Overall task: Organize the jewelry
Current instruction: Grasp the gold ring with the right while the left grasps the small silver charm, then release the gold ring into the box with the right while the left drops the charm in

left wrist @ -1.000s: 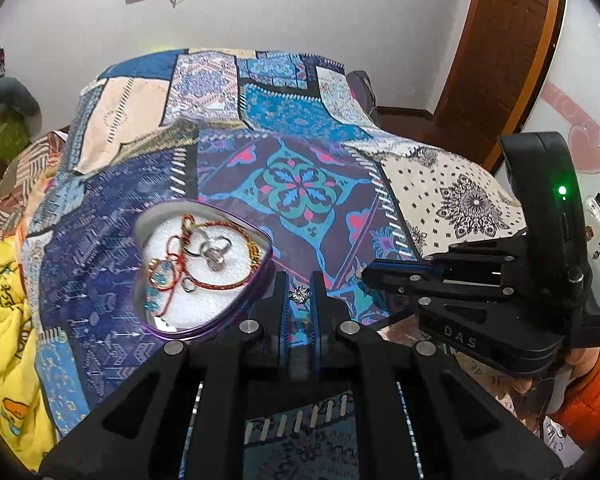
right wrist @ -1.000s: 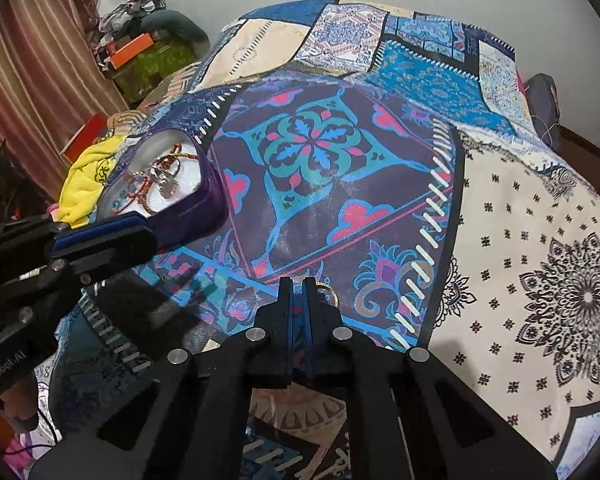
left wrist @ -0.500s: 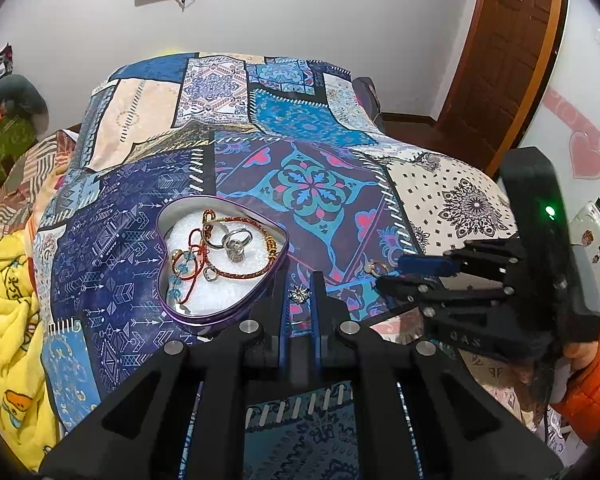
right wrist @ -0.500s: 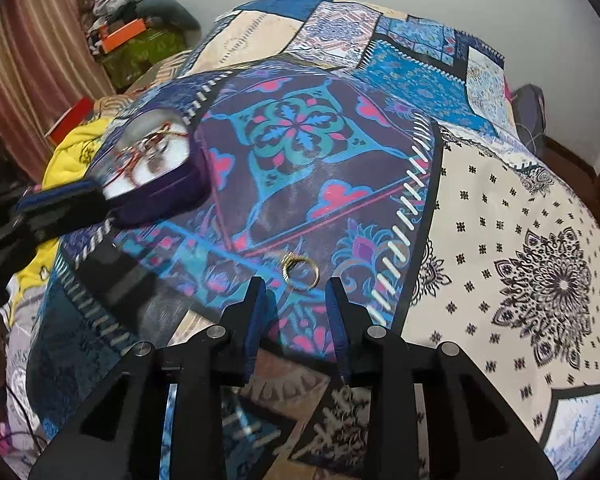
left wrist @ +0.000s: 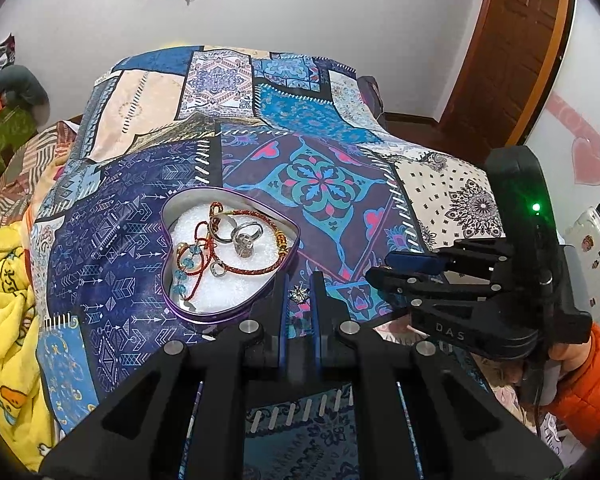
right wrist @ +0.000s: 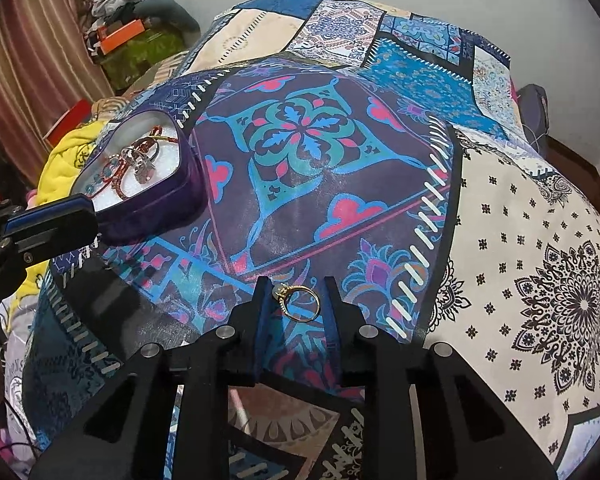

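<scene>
1. Left wrist view. Left gripper [left wrist: 300,294]: fingers nearly together, a narrow gap between them, with a small silver snowflake-like charm [left wrist: 300,293] showing in that gap; I cannot tell whether the pads pinch it or it merely lies on the cloth between them. Heart-shaped purple tin [left wrist: 204,312]: open, white-lined, resting on the patchwork bedspread [left wrist: 312,176] just left of the gripper's fingertips. Contents: a red braided cord bracelet [left wrist: 256,270], a silver ring [left wrist: 247,236], blue beads [left wrist: 186,260]. Right gripper [left wrist: 384,266]: seen side-on to the right, low over the cloth; how far its fingers are spread cannot be read from this side.

2. Right wrist view. Right gripper [right wrist: 296,292]: fingers parted, gripping nothing. Gold ring [right wrist: 300,303] with a pale stone: lying flat on the bedspread between the two fingers, its stone end close to the left finger. Purple tin [right wrist: 152,220]: well apart, up-left, jewelry visible inside. Left gripper's blue-padded finger [right wrist: 48,218]: just beside the tin's near edge. Yellow blanket [right wrist: 66,152]: beyond the tin.
</scene>
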A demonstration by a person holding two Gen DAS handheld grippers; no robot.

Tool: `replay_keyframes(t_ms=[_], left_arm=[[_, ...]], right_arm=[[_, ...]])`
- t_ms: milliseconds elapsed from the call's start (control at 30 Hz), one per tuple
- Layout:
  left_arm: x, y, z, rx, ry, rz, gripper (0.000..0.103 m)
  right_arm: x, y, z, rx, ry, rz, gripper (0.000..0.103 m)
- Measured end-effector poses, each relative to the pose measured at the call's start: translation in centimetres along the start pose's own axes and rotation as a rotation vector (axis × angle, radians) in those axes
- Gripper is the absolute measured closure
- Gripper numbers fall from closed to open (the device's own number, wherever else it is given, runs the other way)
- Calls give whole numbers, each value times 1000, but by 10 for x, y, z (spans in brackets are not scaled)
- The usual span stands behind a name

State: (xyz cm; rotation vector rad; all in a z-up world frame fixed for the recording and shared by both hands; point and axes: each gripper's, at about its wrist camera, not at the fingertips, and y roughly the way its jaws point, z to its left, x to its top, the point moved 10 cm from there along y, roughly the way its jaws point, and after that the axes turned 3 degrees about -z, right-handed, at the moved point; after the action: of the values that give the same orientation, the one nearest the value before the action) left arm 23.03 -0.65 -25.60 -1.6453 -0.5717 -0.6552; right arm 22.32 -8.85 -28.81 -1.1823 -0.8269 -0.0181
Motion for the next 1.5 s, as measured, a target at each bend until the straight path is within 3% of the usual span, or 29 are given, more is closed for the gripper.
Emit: replay_keyframes(t_ms=[200, 633, 900, 1100, 1500], left_arm=[[8, -13, 0, 5, 3, -30, 95], [42, -65, 28, 70, -9, -151, 95], [61, -84, 51, 95, -22, -205, 95], [65, -71, 60, 52, -46, -184, 95], [58, -19, 66, -9, -55, -83, 95]], right_arm=[[4, -10, 3, 8, 19, -17, 81], [53, -70, 36, 33, -28, -195, 81], [82, -82, 63, 75, -59, -269, 81], [88, -63, 82, 109, -86, -250, 81], [68, -8, 101, 150, -126, -141, 81]])
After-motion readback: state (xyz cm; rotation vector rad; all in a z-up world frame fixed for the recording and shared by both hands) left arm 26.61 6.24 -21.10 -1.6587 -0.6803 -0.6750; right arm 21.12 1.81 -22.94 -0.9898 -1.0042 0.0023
